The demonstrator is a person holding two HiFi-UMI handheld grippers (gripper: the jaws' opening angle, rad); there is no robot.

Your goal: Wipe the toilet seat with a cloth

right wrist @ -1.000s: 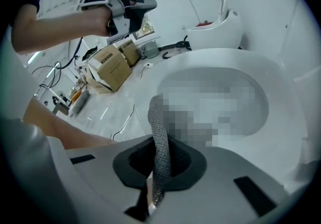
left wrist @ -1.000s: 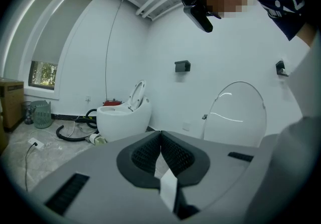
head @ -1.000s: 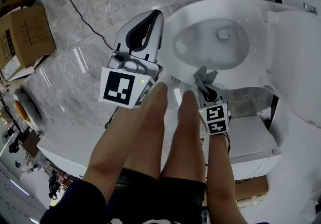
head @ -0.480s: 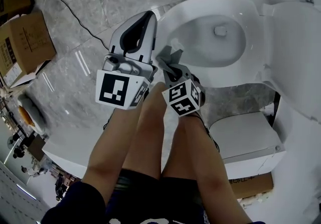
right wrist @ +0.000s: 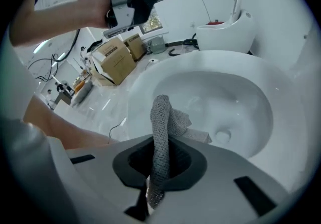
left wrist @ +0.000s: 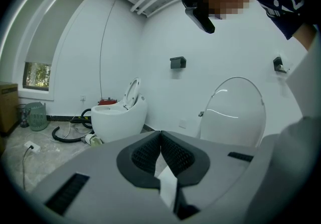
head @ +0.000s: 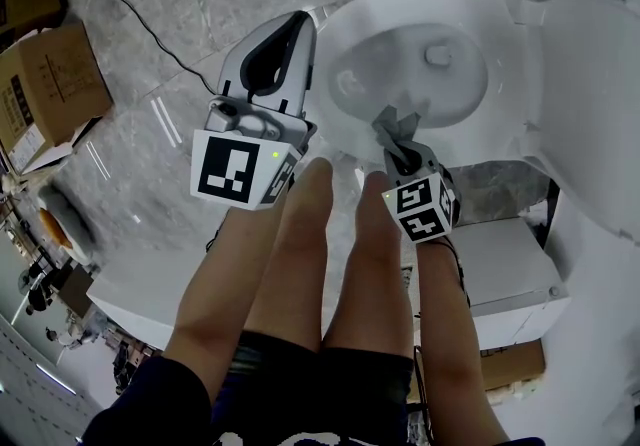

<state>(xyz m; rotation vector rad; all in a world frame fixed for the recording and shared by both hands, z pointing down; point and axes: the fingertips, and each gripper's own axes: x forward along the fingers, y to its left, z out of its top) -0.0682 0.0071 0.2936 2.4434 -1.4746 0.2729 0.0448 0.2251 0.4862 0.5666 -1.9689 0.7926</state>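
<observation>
The white toilet seat (head: 350, 129) rings the bowl at the upper right of the head view, its lid (head: 590, 84) raised. My right gripper (head: 393, 137) is shut on a grey cloth (head: 392, 124) at the seat's near rim. In the right gripper view the cloth (right wrist: 163, 132) stands up between the jaws, over the seat (right wrist: 143, 97). My left gripper (head: 290, 34) is shut with nothing in it, held above the floor left of the bowl. In the left gripper view its jaws meet at the tip (left wrist: 160, 135).
Cardboard boxes (head: 45, 84) sit on the marble floor at the left, with a black cable (head: 150, 29) running toward the toilet. A white box-like unit (head: 500, 284) stands right of the legs. The left gripper view shows another toilet (left wrist: 120, 115) by the far wall.
My right gripper with the cloth has swept along the seat's near rim: leftward toward the left gripper, then back to the right. The left gripper has barely moved.
</observation>
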